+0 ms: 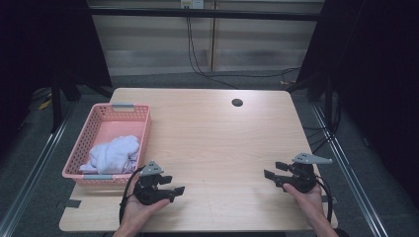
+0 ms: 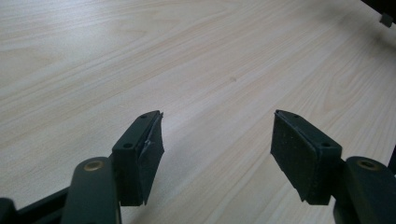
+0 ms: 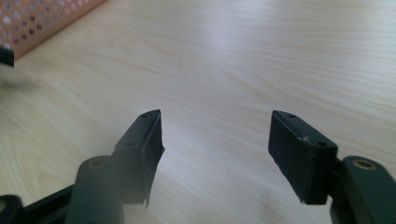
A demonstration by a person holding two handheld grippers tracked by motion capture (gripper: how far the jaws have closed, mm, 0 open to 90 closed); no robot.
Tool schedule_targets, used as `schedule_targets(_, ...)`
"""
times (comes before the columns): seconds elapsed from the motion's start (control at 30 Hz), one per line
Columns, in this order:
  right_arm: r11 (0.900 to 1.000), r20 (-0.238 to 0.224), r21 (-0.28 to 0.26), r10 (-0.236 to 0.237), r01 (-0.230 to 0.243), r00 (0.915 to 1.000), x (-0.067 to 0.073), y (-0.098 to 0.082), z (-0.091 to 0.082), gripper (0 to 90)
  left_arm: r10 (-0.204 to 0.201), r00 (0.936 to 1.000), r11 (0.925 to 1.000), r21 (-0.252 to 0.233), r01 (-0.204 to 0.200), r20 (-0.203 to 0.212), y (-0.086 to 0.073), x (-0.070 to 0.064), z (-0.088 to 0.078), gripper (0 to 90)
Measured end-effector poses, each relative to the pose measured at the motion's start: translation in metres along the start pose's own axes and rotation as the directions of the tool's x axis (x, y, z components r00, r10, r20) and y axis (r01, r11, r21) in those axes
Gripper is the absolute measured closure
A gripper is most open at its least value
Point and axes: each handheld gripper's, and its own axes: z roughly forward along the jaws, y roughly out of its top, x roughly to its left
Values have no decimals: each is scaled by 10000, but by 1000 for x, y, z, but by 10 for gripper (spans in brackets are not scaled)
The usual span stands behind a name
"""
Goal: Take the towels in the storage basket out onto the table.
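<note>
So the bench (image 1: 217,143) is basically bare wood, with a pink basket (image 1: 143,129) sitting on its left side and a white cloth (image 1: 116,153) bunched up inside it, toward the near end. That cloth looks like the thing to go for, since it's what sits closest to the left gripper (image 1: 170,185), which hovers just off the basket's near right corner. The right gripper (image 1: 275,173) is well apart, over by the right edge of the bench. Both sets of jaws are spread wide with nothing between them; the two gripper views show plain wood grain in the gap. Best bet for this step: the left hand comes in over the rim from above, not through the side wall, and bites a raised fold of the cloth rather than a flat spot, so the pads (image 2: 149,154) don't snag the mesh. The right one can wait clear of the basket.
</note>
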Motion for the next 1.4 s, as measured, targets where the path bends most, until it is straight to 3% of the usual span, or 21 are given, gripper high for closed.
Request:
schedule_targets(0.13,9992,15,-13,-402,402,9992,4,1,3,311,196,9998,9998,-16,-196,18,0,-1,-3,337)
schedule_targets(0.43,9995,-193,-83,-296,295,9994,4,1,1,278,-106,9999,9998,-192,107,59,1,2,-3,333)
schedule_targets(0.73,9992,-417,-70,-400,397,9983,6,0,1,265,87,9999,9999,-57,-86,99,2,-1,-3,336)
schedule_targets(0.83,9990,-842,-187,-421,407,9956,9,1,-3,248,457,9989,9990,6,-457,127,8,-5,-14,331)
schedule_targets(0.9,9985,-1065,-221,-521,500,9929,10,2,-3,228,501,9986,9987,-69,-500,142,10,-5,-17,323)
schedule_targets(0.93,9982,-1226,-221,-583,560,9907,11,2,-3,218,636,9980,9977,-240,-634,61,15,-5,-27,319)
schedule_targets(1.1,9973,-1578,-412,-669,611,9852,13,4,-4,184,664,9976,9960,-588,-674,-194,23,-2,-42,320)
schedule_targets(1.13,9958,-1877,-565,-820,726,9788,15,6,-4,158,674,9971,9950,-712,-697,-342,28,0,-50,319)
schedule_targets(1.2,9950,-1952,-665,-860,743,9770,15,6,-4,144,617,9971,9945,-824,-652,-448,30,2,-54,319)
schedule_targets(1.23,9917,-2231,-905,-1101,919,9686,17,6,-3,141,577,9971,9942,-881,-620,-505,31,4,-57,321)
schedule_targets(1.4,9905,-2278,-1035,-1125,909,9672,17,7,-2,141,566,9950,9943,-856,-636,-823,33,14,-70,320)
